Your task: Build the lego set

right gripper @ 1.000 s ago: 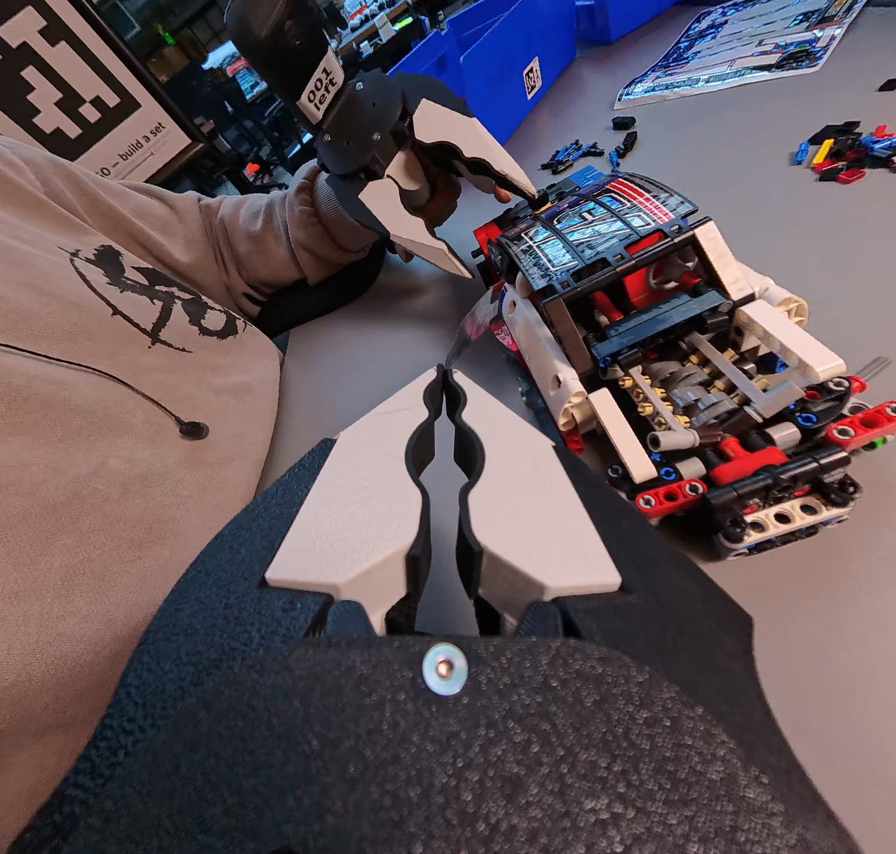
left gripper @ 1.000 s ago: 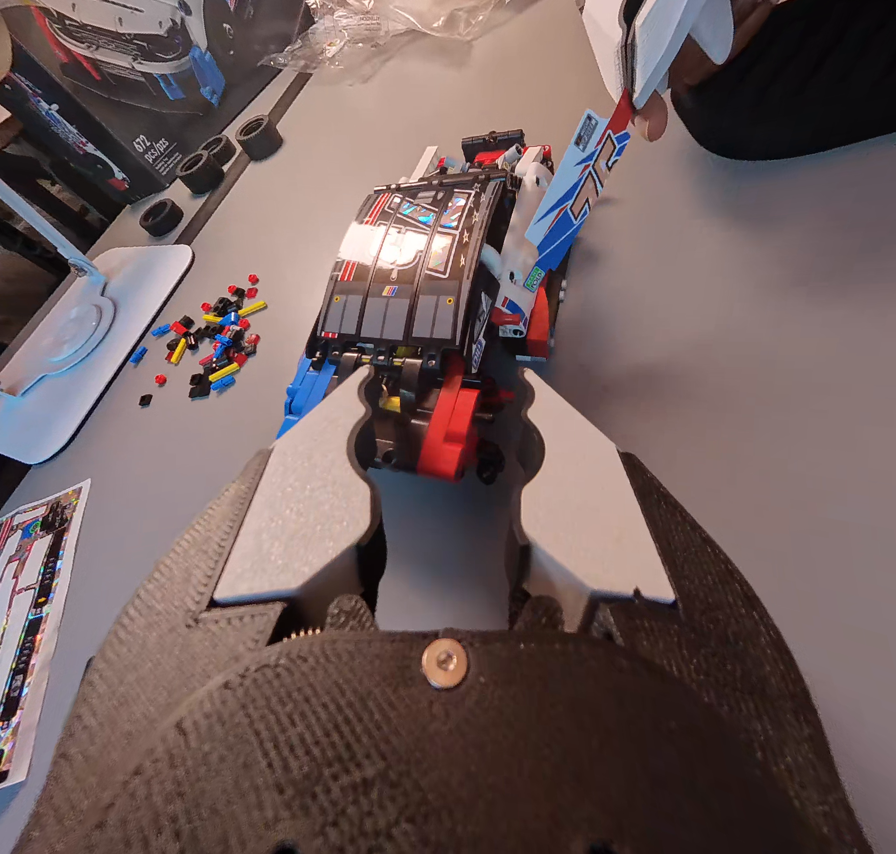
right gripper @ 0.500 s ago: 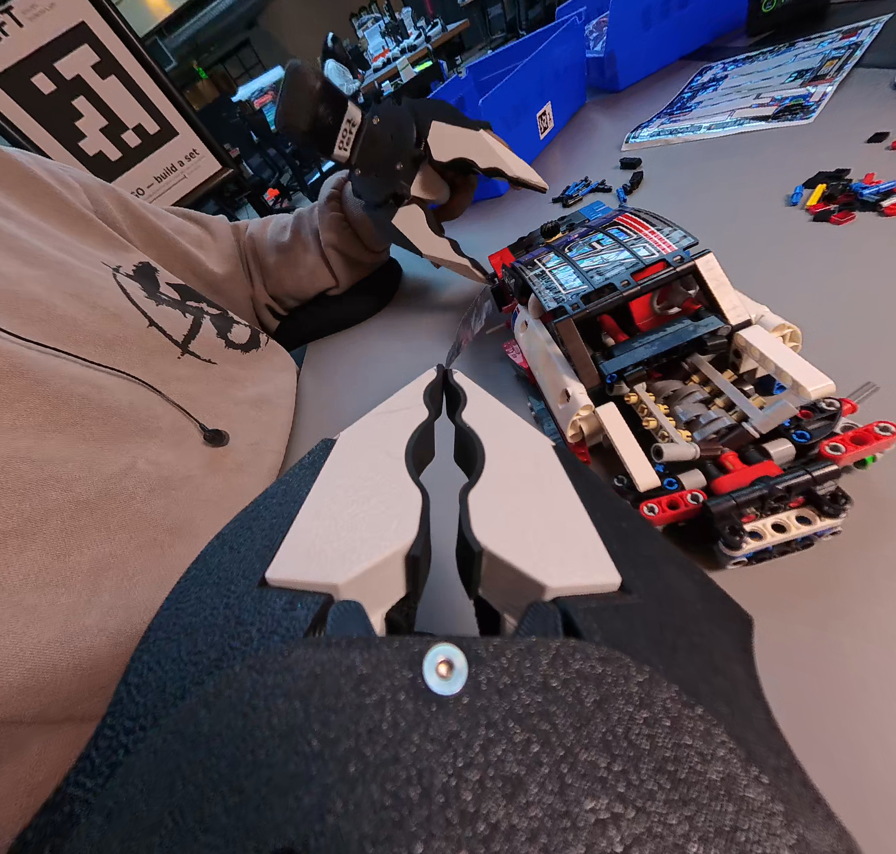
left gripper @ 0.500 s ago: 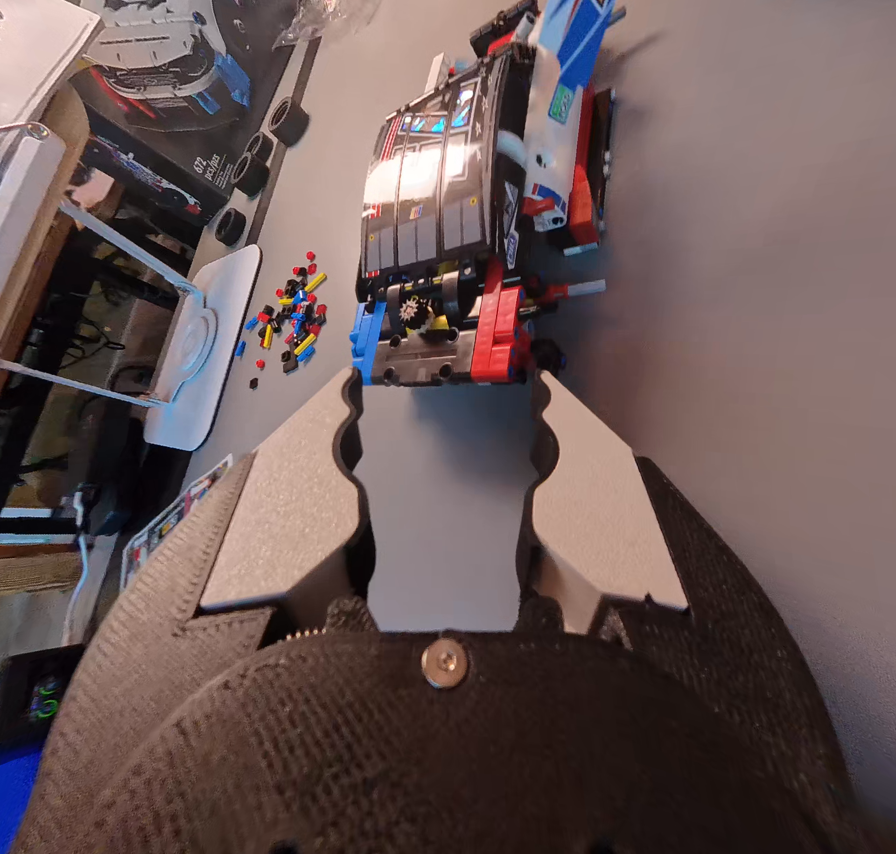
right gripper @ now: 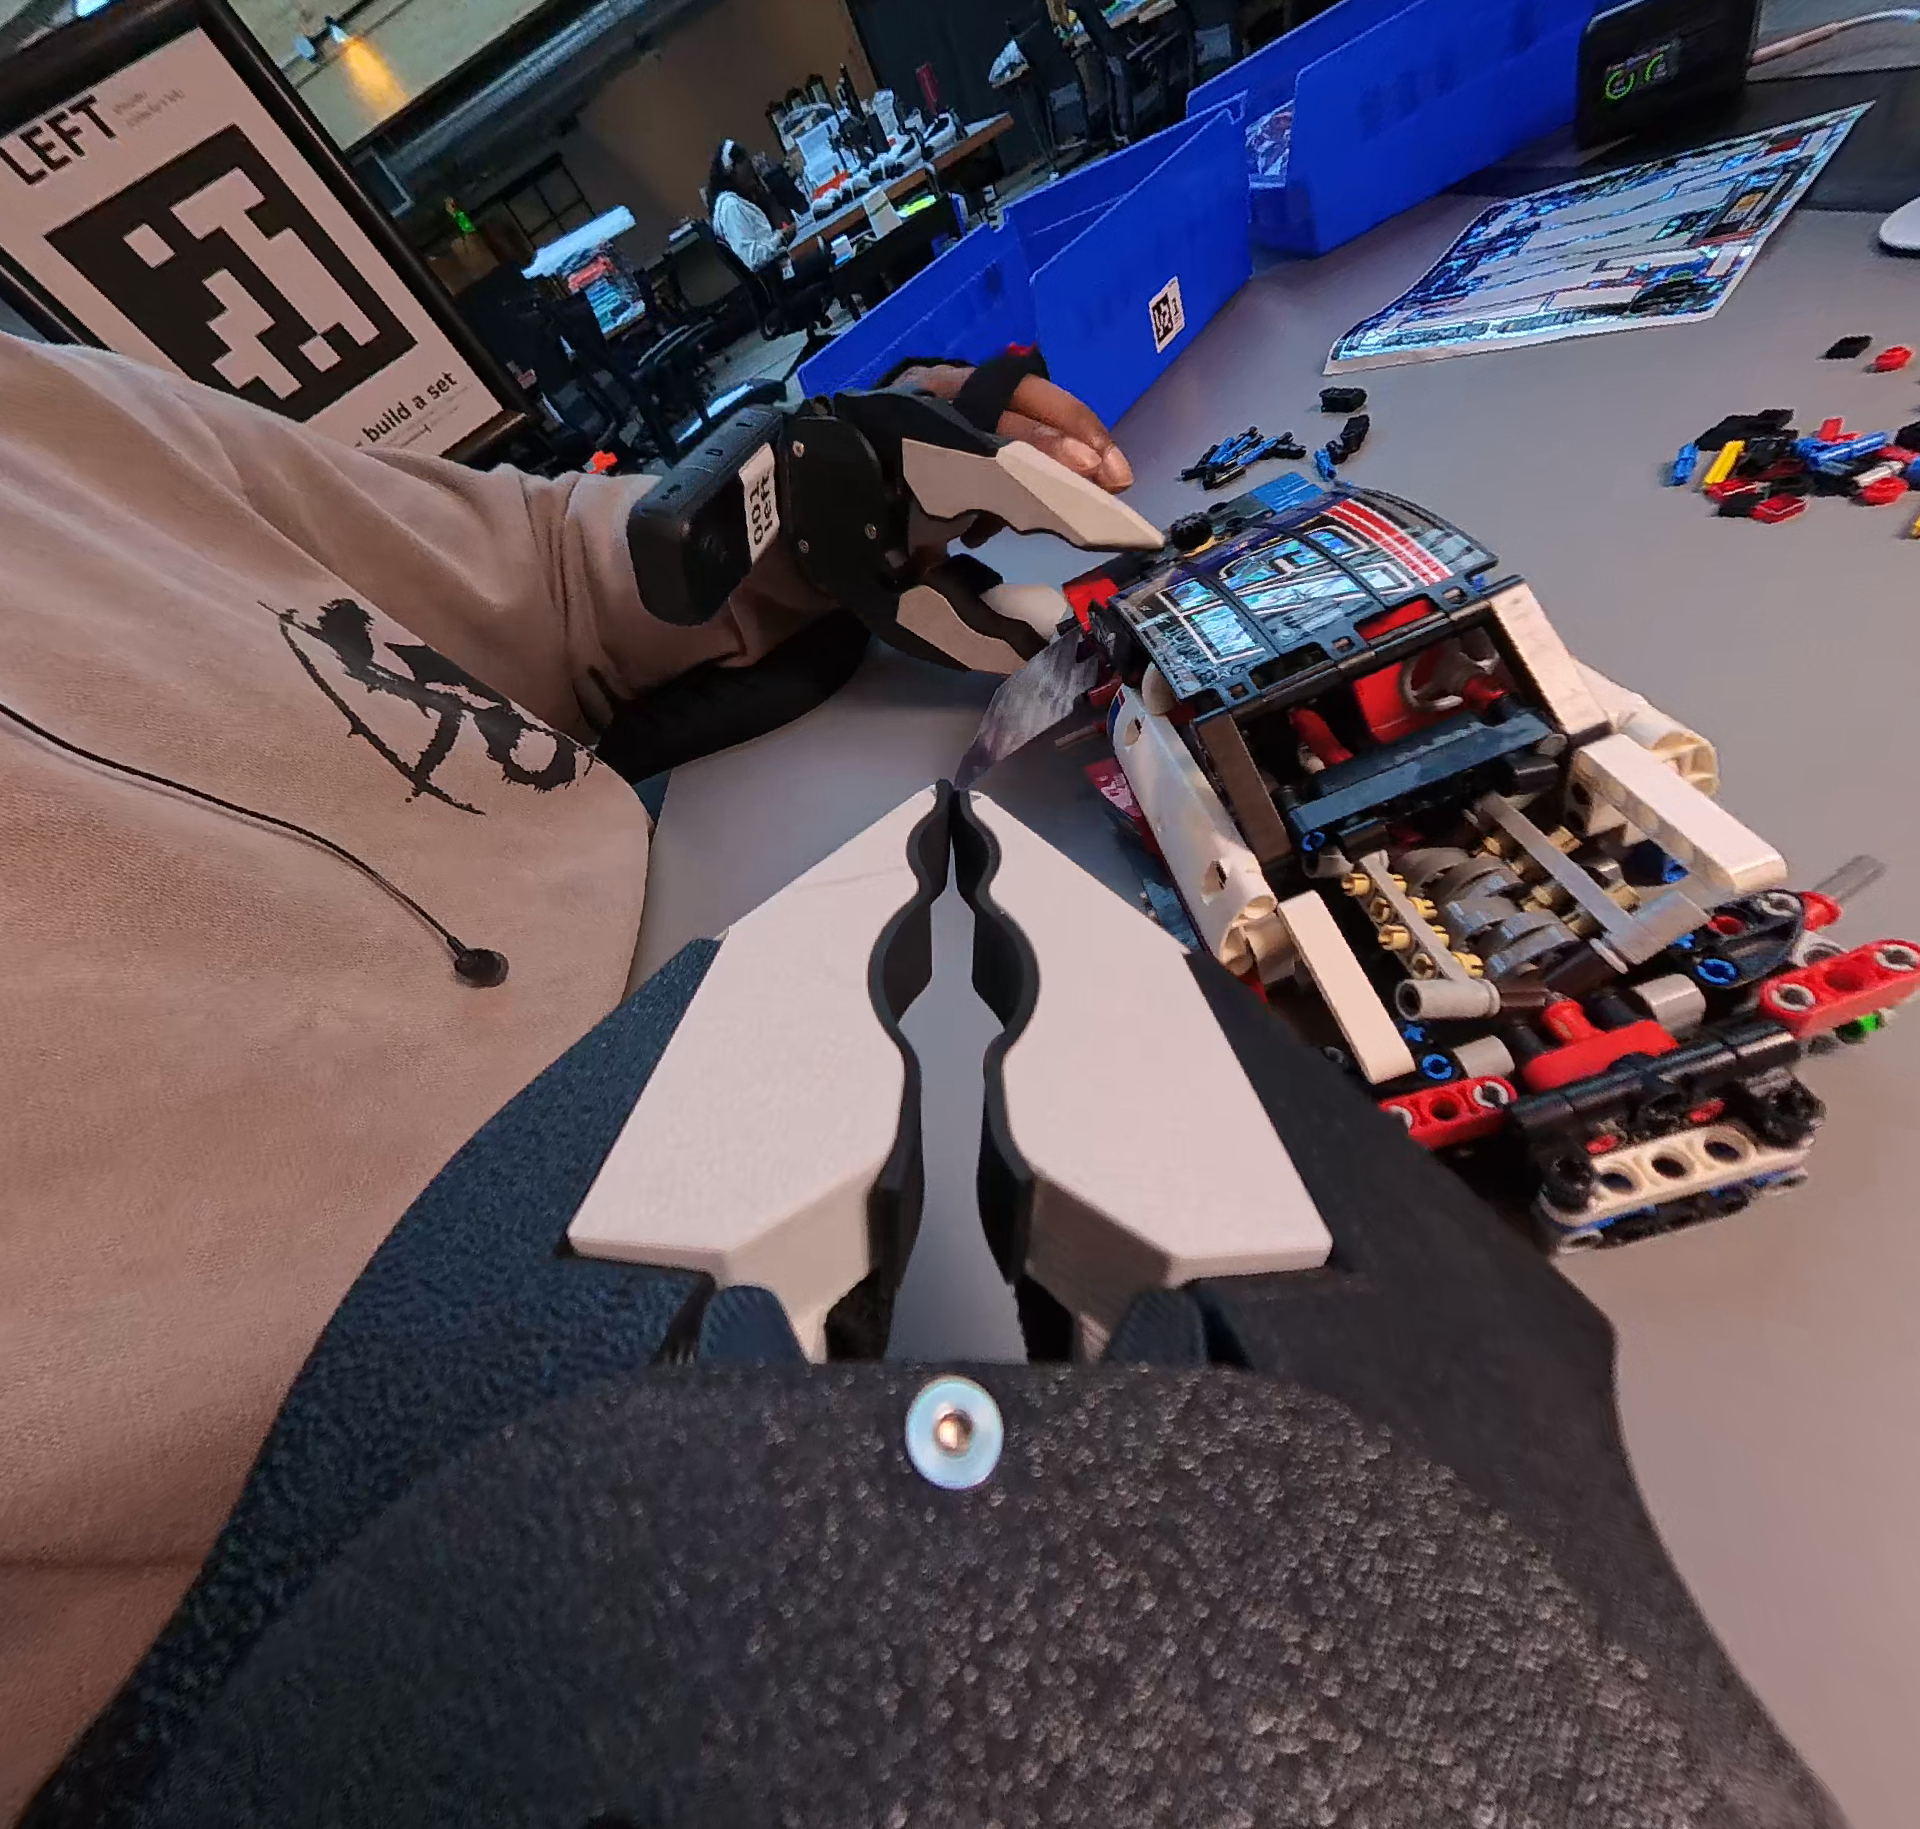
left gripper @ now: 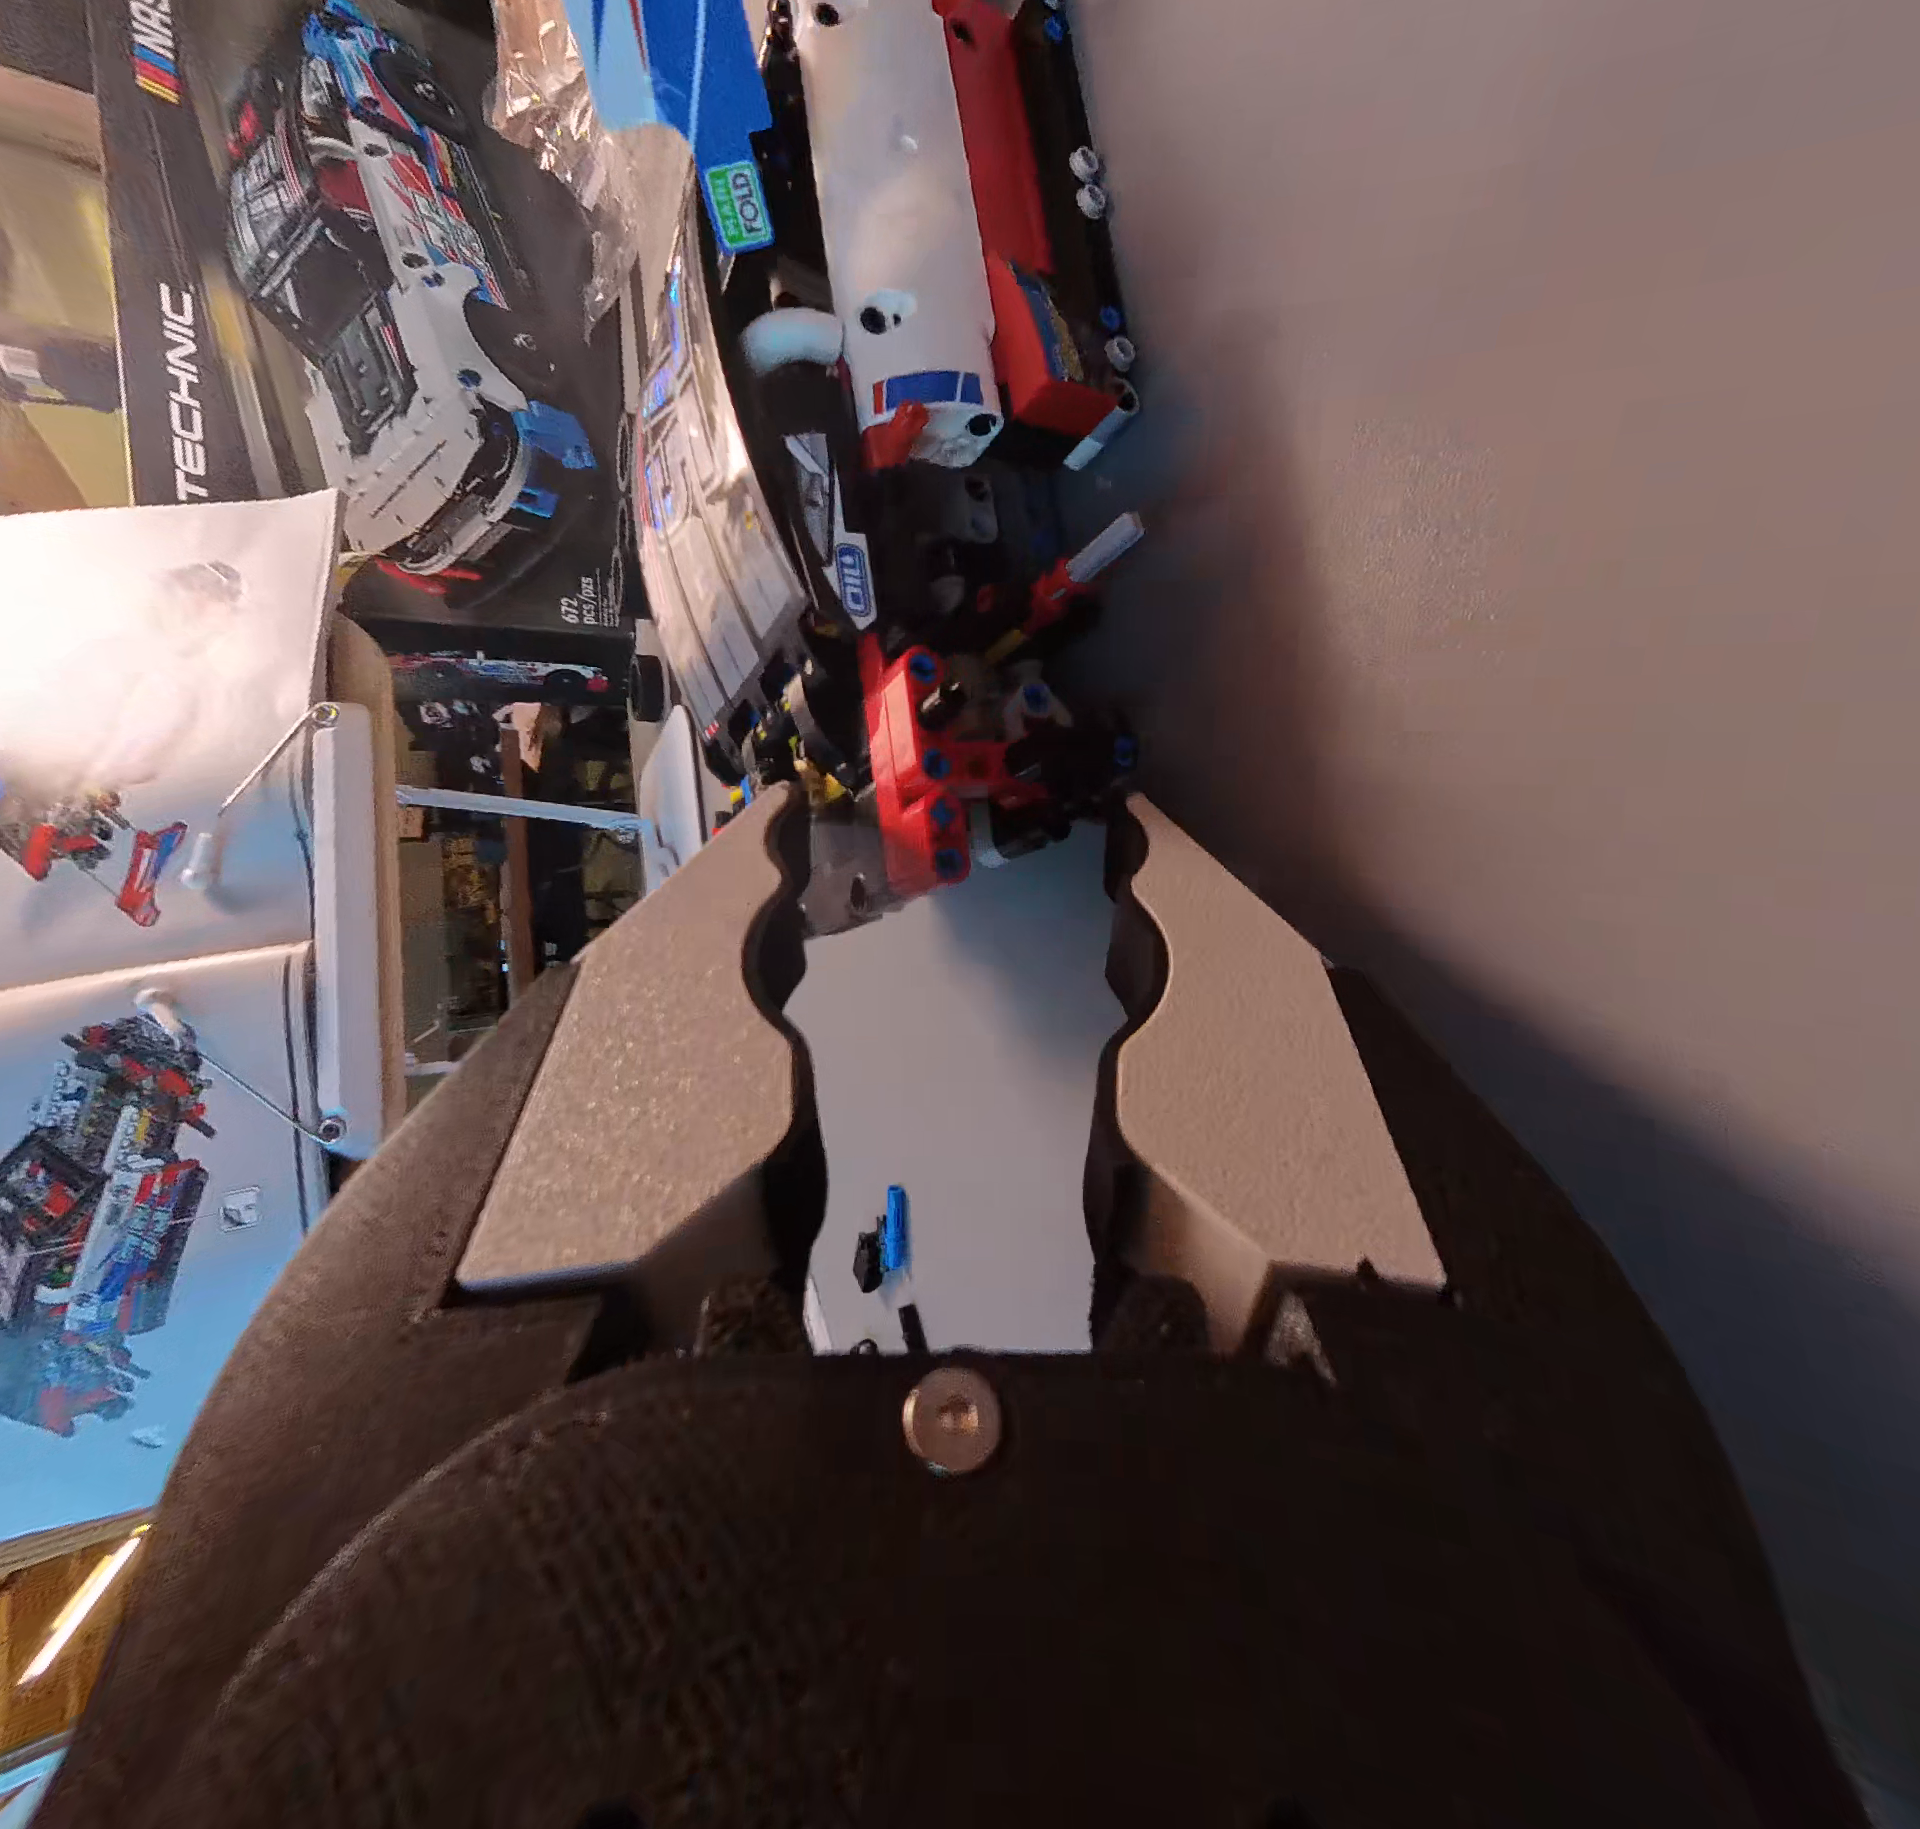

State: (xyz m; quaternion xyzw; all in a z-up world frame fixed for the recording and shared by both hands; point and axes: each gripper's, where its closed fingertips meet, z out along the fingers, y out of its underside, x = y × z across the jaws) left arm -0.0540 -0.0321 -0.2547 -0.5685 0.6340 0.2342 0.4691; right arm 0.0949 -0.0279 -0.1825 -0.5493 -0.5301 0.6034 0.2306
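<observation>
The half-built black, white and red brick race car (right gripper: 1434, 844) stands on the grey table (right gripper: 1714, 1467), its long axis running from the end with the open engine, which is near the right gripper's camera, away toward the end where the left gripper works. The left gripper (right gripper: 1101, 574) is clearly the nearer one: its jaws stand apart and straddle the far end of the car, one finger tip at the edge of the black stickered roof, the other low beside the red bricks. In its own view the red and grey end block (left gripper: 914, 803) lies just at the finger tips, not yet between them, and I cannot tell if anything touches.

The right gripper (right gripper: 951, 803) has its jaws together on the corner of a thin flexible sticker strip (right gripper: 1023, 709) – white, blue and red on its printed face – which runs from the tips toward the white side panel (left gripper: 904, 221) of the car (only its dull back shows from this side).

I judge the strip will go along this side, so it should lie parallel to the car's long axis – while the left gripper steadies the body. Loose small bricks (right gripper: 1797, 460) lie well apart, beyond the car.
</observation>
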